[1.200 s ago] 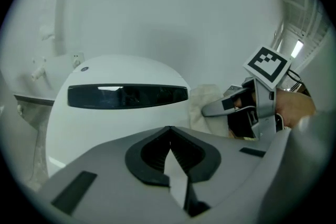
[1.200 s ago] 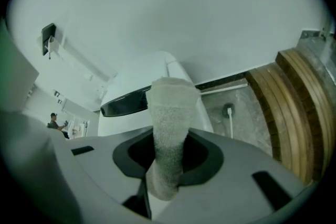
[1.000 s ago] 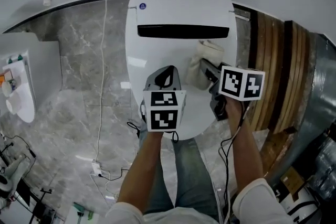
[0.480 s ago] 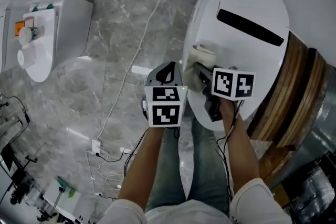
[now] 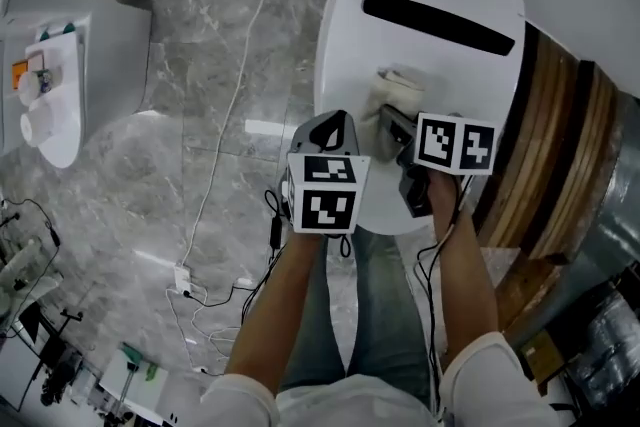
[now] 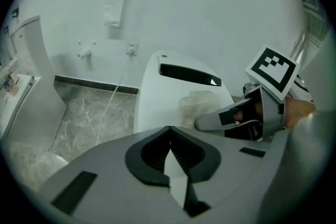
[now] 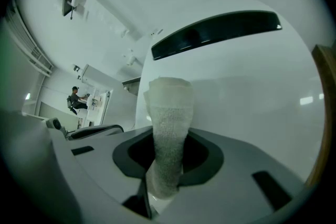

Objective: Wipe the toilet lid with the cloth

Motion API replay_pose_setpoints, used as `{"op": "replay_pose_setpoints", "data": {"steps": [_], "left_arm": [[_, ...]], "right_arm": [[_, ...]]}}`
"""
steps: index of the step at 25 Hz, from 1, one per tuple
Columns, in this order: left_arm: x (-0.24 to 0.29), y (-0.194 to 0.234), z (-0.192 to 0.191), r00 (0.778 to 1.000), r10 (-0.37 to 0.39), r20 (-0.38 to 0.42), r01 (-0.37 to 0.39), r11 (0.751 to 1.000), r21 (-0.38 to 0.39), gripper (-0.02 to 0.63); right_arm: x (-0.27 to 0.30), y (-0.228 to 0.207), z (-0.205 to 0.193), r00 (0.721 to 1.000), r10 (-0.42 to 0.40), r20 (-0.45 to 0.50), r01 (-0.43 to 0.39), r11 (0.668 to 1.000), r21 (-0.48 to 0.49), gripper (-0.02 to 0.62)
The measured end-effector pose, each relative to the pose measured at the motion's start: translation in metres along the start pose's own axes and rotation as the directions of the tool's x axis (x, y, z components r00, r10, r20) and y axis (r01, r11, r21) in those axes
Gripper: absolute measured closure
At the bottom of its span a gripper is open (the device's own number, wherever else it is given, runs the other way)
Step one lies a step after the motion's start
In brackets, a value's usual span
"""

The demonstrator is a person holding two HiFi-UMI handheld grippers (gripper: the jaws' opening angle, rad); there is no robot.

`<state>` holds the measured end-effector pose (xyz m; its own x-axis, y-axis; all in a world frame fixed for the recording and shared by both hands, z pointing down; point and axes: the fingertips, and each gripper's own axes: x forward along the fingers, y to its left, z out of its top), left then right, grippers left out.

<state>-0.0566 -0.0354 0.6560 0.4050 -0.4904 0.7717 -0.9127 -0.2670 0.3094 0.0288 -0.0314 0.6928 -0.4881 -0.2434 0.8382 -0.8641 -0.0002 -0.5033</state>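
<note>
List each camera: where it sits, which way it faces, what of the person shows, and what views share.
Head view: on the head, looking steeply down at lid and floor; shows forearms, legs, left gripper, right gripper with cloth.
Left gripper view: on the left gripper, facing the lid along its shut jaws; right hand shows.
Right gripper view: on the right gripper, facing the lid; jaws clamp the cloth.
Shared: all three show lid and cloth.
</note>
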Motion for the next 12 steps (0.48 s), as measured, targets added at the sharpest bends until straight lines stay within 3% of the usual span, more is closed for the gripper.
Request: {"op": "replay_pose_setpoints", "data": {"steps": [6, 12], "left_arm": [[0.042, -0.103, 0.003, 0.996, -0.075, -0.041, 0.079, 0.994, 0.081, 0.592], [0.079, -0.208, -0.01, 0.974, -0.193, -0.115, 0.211, 0.963, 0.17, 0.592]], "right_arm": [[-0.056, -0.096, -0.001, 0.998, -0.039, 0.041, 0.036, 0.996, 0.081, 0.499], [-0.114, -0.201, -0.019, 0.986, -0.151, 0.074, 0.136, 0.974, 0.182, 0.499]]}}
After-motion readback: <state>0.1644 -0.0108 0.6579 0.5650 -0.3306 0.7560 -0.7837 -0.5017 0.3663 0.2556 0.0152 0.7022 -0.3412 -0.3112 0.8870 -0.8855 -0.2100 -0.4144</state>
